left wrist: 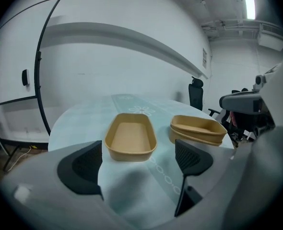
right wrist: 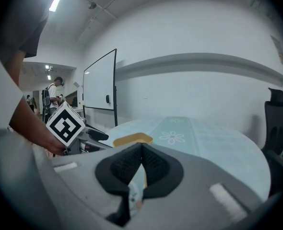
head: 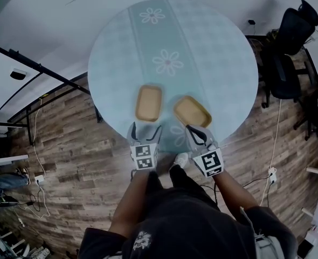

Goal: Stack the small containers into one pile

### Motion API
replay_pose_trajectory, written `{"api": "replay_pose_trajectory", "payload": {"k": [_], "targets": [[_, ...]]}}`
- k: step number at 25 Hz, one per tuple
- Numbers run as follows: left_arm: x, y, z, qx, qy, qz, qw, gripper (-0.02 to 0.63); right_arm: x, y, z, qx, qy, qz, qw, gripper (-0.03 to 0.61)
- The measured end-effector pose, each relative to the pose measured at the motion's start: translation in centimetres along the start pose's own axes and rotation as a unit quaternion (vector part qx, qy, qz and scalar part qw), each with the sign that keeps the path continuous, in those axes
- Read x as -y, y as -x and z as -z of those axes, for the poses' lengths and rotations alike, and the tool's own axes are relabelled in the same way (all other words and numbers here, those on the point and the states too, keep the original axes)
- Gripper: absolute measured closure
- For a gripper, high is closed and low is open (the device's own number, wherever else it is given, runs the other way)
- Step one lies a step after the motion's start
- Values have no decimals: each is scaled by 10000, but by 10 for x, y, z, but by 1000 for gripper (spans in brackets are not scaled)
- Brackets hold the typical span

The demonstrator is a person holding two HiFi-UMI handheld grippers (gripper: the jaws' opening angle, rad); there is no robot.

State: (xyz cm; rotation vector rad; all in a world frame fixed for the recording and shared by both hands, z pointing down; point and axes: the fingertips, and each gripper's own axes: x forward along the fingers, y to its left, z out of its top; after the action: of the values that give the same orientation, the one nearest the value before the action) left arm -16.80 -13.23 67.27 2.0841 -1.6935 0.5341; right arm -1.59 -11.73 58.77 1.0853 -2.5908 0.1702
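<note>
Nothing can be read. The left cube [head: 144,162] and right cube [head: 212,162], at six and four o'clock, show only black squares.

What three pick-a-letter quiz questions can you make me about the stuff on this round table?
1. Where is the left container?
A. On the table, just ahead of the left tool
B. On the floor
C. On a chair

2. What colour is it?
A. Red
B. Tan
C. Black

3. How is the left tool?
A. Shut on a lid
B. Open, holding nothing
C. Shut on the cloth

Answers: A, the head view shows it on the table just beyond the tool; B, its walls look tan in the left gripper view; B, the jaws stand apart and press on nothing.
</note>
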Motion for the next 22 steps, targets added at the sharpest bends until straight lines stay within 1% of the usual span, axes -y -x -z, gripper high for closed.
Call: {"api": "replay_pose_trajectory", "payload": {"k": [2, 9, 12, 17, 22], "targets": [[0, -2, 1, -50, -81, 18, 10000, 152, 0, -1, 2, -12, -9, -7, 10000, 577], [-4, -9, 8, -197, -133, 76, 9997, 152, -3, -5, 3, -13, -68, -37, 10000, 577], [-6, -12, 12, -276, -100, 80, 9995, 152, -3, -6, 3, -23, -82, -43, 10000, 577], [-10, -20, 13, -290, 16, 62, 9996, 151, -2, -8, 5, -73, -99, -45, 9999, 577], [-13, -35, 19, -463, 40, 28, 9989, 98, -1, -8, 6, -71, -133, -28, 9999, 577]]}}
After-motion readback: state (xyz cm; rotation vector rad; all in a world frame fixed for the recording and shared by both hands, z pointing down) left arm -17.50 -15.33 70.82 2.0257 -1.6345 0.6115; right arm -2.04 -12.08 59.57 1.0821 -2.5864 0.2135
